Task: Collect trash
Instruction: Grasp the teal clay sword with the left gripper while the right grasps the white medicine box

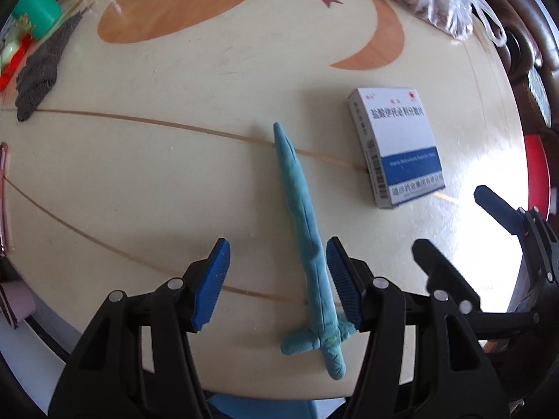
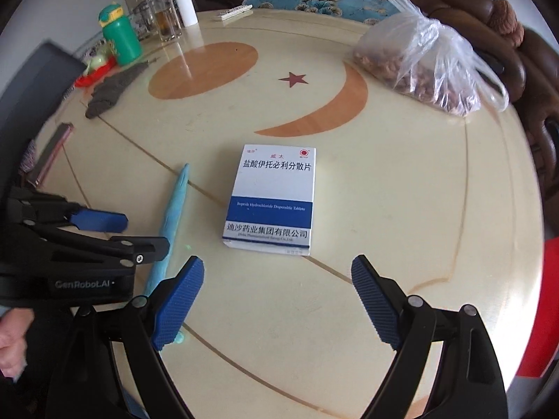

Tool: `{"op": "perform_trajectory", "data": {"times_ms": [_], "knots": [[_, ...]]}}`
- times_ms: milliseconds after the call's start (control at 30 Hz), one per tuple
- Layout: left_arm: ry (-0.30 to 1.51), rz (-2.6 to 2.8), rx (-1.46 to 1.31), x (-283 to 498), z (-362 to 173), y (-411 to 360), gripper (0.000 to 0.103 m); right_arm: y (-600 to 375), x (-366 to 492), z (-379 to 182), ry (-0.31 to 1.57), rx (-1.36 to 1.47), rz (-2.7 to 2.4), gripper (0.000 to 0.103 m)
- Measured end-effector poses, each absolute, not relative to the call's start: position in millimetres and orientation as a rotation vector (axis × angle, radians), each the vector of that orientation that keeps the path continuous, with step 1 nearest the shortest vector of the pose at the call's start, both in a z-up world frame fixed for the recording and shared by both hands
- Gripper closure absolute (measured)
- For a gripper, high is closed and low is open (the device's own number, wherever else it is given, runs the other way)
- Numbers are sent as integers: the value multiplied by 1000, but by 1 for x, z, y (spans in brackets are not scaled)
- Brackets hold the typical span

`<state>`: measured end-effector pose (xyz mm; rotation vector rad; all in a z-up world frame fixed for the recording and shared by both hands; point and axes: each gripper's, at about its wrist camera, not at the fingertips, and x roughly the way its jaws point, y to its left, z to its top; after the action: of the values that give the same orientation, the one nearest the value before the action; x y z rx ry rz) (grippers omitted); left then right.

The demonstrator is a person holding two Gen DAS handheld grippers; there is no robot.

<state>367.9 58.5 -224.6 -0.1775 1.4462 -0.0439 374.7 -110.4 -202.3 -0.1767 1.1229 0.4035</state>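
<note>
A teal clay sword point(image 1: 307, 241) lies on the cream table point(image 1: 157, 181), tip pointing away. My left gripper point(image 1: 277, 279) is open, its jaws standing on either side of the sword's lower blade, the right pad close to it. A white and blue medicine box point(image 1: 398, 146) lies flat to the sword's right. In the right wrist view the box point(image 2: 272, 199) lies just ahead of my open, empty right gripper point(image 2: 277, 300), and the sword point(image 2: 171, 220) lies to the left, partly hidden by the left gripper point(image 2: 104, 230).
A clear plastic bag of brown bits point(image 2: 415, 63) sits at the far right. A grey knitted cloth point(image 2: 111, 87), green bottle point(image 2: 120, 35), glass jar point(image 2: 162, 10) and red item point(image 2: 94, 73) crowd the far left. A dark slim object point(image 2: 52, 150) lies at the left edge. A sofa point(image 2: 506, 52) stands behind.
</note>
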Motion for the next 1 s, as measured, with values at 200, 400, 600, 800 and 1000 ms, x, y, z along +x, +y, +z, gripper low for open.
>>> {"op": "perform_trajectory", "data": {"times_ms": [200, 400, 600, 800, 1000], "knots": [[1451, -44, -179, 371, -230, 61, 46, -128, 396, -194, 1142, -44, 429, 19], [1441, -14, -218, 366, -230, 67, 46, -118, 438, -206, 1253, 53, 395, 19], [1433, 13, -214, 361, -231, 65, 46, -89, 445, -230, 1331, 48, 406, 17], [1442, 38, -208, 357, -231, 57, 46, -68, 436, -235, 1320, -118, 345, 33], [1448, 53, -169, 361, -229, 37, 47, -68, 431, -233, 1312, -190, 291, 42]]}}
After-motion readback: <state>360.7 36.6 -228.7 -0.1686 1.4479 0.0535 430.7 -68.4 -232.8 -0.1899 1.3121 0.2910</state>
